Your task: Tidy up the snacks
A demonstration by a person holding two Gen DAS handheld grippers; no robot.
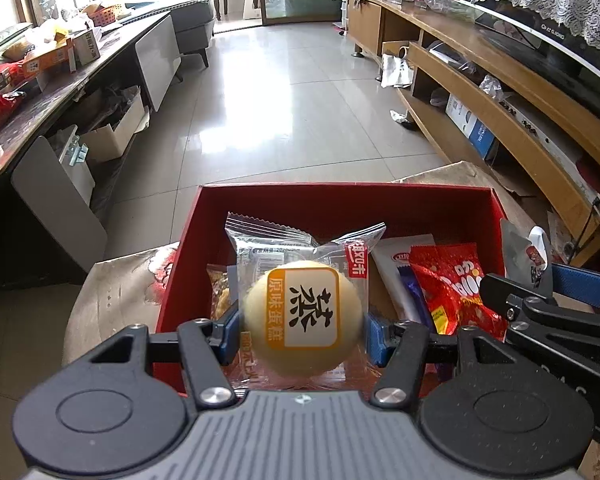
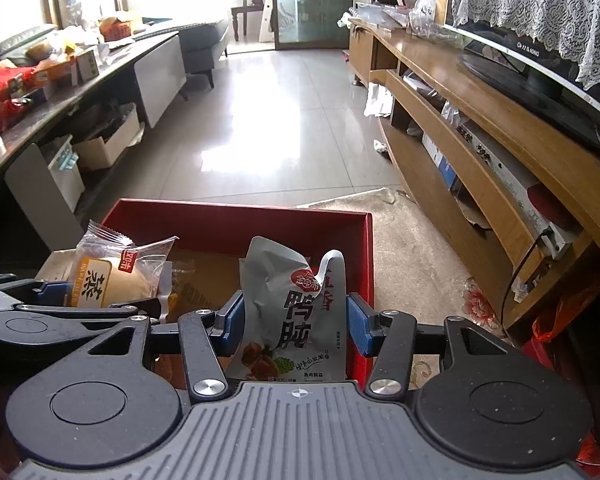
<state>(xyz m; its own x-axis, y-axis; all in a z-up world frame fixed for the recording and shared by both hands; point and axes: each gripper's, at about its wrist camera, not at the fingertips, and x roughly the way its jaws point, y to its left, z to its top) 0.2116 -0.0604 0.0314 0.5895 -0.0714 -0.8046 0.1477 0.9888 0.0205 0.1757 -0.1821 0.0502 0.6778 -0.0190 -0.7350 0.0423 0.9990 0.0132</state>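
You have two grippers, the left gripper (image 1: 302, 326) and the right gripper (image 2: 296, 322). One red box (image 1: 340, 204) is there. You can count one wrapped steamed cake (image 1: 302, 318), one grey duck-gizzard pouch (image 2: 296, 312) and one red candy bag (image 1: 456, 292).

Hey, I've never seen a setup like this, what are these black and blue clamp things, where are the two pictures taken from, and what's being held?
These are hand-held gripping tools; a person carries one in each hand. Each picture comes from a camera mounted on one tool, looking along its blue fingers. The left tool is clamped on a round yellow cake in a clear wrapper. The right tool is clamped on a grey foil snack pouch. Both hang over an open red cardboard box that already holds other snack packets, including a red crinkly one.
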